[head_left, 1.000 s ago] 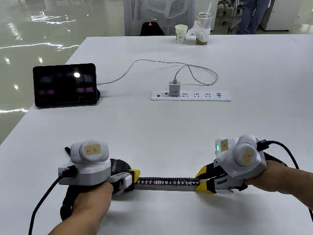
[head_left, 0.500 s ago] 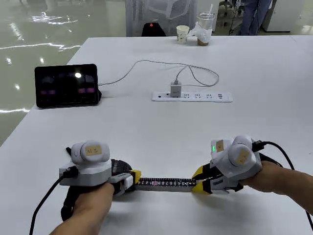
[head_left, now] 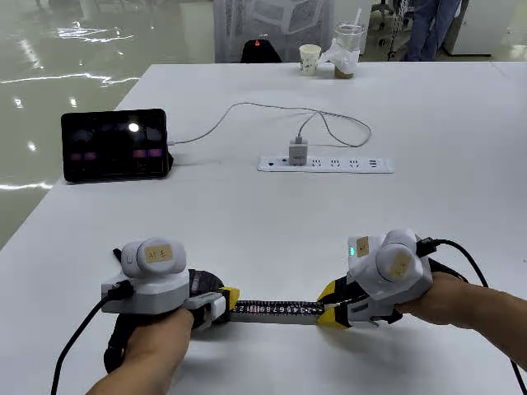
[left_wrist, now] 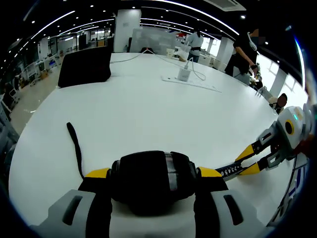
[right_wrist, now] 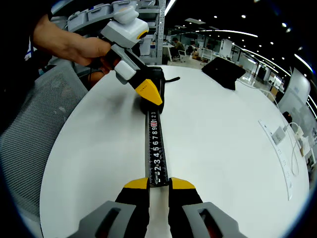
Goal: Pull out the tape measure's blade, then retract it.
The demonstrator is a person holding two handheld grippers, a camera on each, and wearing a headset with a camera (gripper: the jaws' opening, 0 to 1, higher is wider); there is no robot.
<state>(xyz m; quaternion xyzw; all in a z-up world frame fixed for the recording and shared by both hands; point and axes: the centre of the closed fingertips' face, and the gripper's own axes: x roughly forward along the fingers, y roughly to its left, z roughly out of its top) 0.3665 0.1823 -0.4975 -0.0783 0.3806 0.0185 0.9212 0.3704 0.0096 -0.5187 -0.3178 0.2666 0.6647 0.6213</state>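
Well beyond blade (head_left: 276, 309), tablet (head_left: 115, 144), power strip (head_left: 325, 164), cup (head_left: 310, 58)

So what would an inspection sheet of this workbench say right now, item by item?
Surface: white table, no spills seen.
Job's things: black tape measure case on the table, blade pulled partway out, flat between the claws.
Clutter: tablet, power strip, paper cup, plastic cup.
Grippers: left claw clamps the case; right claw pinches the blade's end.
Cables: charger lead loops from the power strip; a cord trails behind each claw.
Surroundings: glossy floor; a person stands beyond the table.
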